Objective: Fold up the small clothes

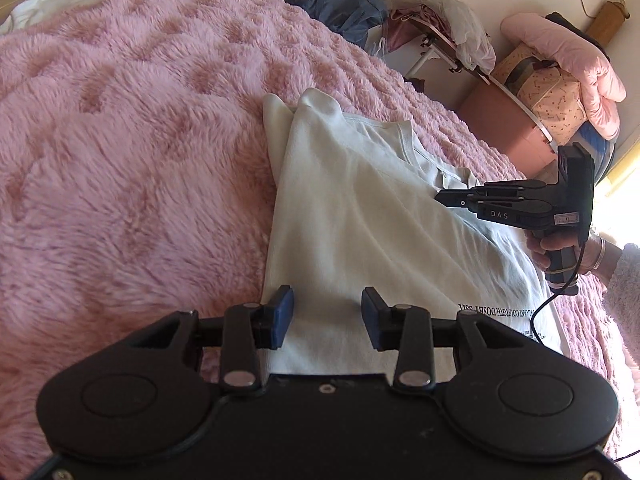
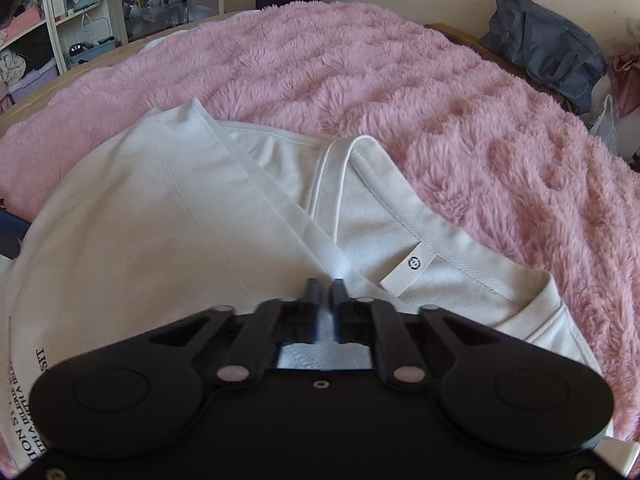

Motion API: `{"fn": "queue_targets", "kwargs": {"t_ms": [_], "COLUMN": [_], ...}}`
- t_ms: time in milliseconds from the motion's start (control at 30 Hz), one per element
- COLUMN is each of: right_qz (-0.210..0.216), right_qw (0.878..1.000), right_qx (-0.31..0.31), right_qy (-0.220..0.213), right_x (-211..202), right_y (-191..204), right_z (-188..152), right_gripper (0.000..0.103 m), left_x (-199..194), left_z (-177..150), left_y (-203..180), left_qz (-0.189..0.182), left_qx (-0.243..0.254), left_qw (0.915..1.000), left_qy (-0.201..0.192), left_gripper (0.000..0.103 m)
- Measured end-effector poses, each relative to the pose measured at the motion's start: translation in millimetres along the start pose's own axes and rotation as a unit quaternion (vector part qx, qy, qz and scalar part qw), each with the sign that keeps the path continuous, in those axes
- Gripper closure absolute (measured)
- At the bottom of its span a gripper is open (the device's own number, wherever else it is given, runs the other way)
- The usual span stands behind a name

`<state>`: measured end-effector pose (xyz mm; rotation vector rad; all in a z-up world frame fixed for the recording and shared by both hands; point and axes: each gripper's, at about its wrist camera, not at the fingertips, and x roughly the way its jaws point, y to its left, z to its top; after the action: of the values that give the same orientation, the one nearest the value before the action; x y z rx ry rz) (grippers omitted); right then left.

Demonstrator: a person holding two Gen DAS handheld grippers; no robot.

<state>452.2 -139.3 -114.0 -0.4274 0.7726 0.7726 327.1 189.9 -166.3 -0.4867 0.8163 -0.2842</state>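
A white T-shirt (image 1: 352, 208) lies partly folded on a fluffy pink blanket (image 1: 120, 160), one side turned in over its body. Black lettering runs along the edge nearest the right hand. My left gripper (image 1: 326, 312) stands open over the shirt's near edge, its blue pads (image 1: 282, 312) apart with only flat cloth below. In the right wrist view the shirt (image 2: 140, 220) fills the foreground, its collar label (image 2: 408, 270) showing. My right gripper (image 2: 326, 286) is shut on the folded edge of the shirt near the neckline. The same gripper (image 1: 442, 197) shows from the left, held by a hand (image 1: 560, 248).
A grey bag (image 2: 548, 52) rests at the bed's far side. Pink bedding and boxes (image 1: 560, 80) pile up beyond the bed edge. Shelves with clutter (image 2: 60, 28) stand at the far left. A black cable (image 1: 538, 320) hangs from the right gripper across the shirt.
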Motion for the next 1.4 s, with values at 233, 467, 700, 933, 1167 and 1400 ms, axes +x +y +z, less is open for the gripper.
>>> {"fn": "queue_targets", "kwargs": {"t_ms": [233,467,700,933,1167,1400], "right_qz": [-0.018,-0.061,-0.097,-0.089,-0.182,-0.225], "right_qw": [0.999,0.998,0.992,0.991,0.98,0.965], "right_qx": [0.006,0.011,0.046,0.07,0.087,0.135], "right_qy": [-0.027,-0.014,-0.072,-0.073,-0.006,-0.018], "right_x": [-13.1,4.1,-17.3,-67.3,-49.1,-56.3], "right_y": [-0.4,-4.6,1.7,-7.6,-32.0,-37.0], "right_z": [5.4,8.4,-0.6,-30.1,-59.6,-61.0], "right_gripper": [0.1,0.102,0.091,0.091,0.091,0.091], "left_x": [-2.7,-1.7,-3.9,-20.3,-9.4,-23.7], "left_z": [-0.5,-0.4,-1.4,1.3,-6.7,9.5], "left_y": [-0.8,2.0,5.8,-12.0,-9.9,-9.2], "left_qz": [0.0,-0.001,-0.009,-0.022,-0.003,-0.004], "left_qx": [0.0,0.0,-0.013,0.003,0.005,0.002], "left_qw": [1.0,1.0,0.9999,0.9995,1.0,0.9996], "left_qy": [0.0,0.001,0.001,-0.02,0.002,-0.027], "left_gripper": [0.063,0.063,0.063,0.061,0.061,0.061]}}
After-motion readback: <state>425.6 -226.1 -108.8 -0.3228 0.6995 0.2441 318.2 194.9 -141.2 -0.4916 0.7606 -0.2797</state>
